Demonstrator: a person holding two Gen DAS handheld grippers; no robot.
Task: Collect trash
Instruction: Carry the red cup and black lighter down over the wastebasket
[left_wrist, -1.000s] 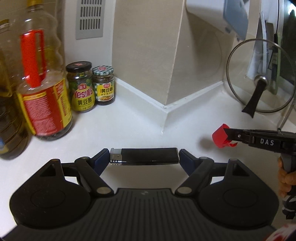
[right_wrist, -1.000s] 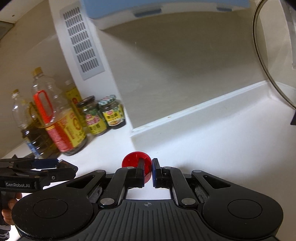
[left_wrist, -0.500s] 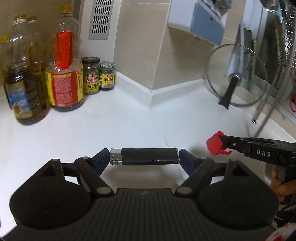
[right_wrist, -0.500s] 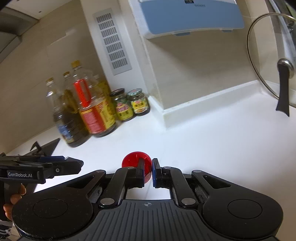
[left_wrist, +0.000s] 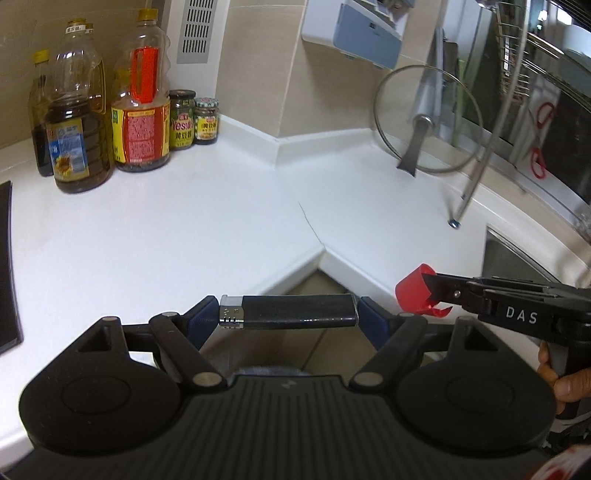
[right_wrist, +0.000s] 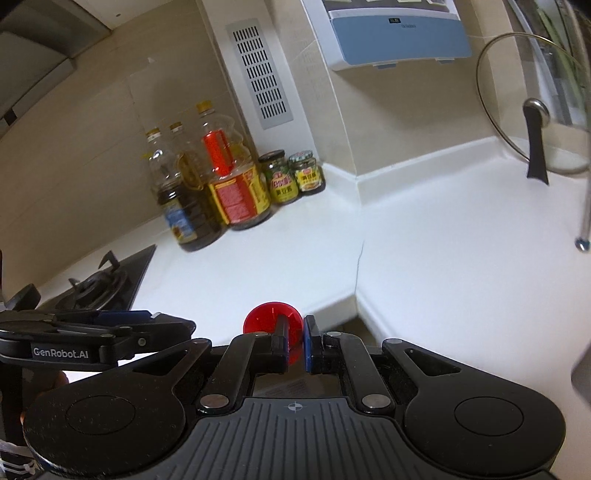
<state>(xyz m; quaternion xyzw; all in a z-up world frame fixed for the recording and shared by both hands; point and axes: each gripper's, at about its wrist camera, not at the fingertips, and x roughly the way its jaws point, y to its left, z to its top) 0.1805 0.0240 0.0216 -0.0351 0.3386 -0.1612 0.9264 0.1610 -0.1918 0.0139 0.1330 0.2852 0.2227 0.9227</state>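
Left gripper, lower centre of its own view: jaws spread wide, a black lighter is clamped end to end between the blue pads. Right gripper, lower centre of its view: jaws nearly pressed together, pinching the rim of a red cap. Both trash items are held in the air, off the white countertop.

Risks:
- The lighter is held only by its two short ends. A slip or twist is likely if the grip is jolted or the pads ease; the lighter would then drop past the counter edge to the floor seen just below it.
- The cap is gripped by a thin wall only; it could pivot out or deform under a fast swing.
- The two grippers are near each other at lower right of the left view, so a knock between them is possible.

Room: the centre of the countertop is open. Oil bottles and jars are crowded at upper left, well apart. A glass lid and a metal rack leg stand at upper right, a stove at the left of the right view. No bin is seen.
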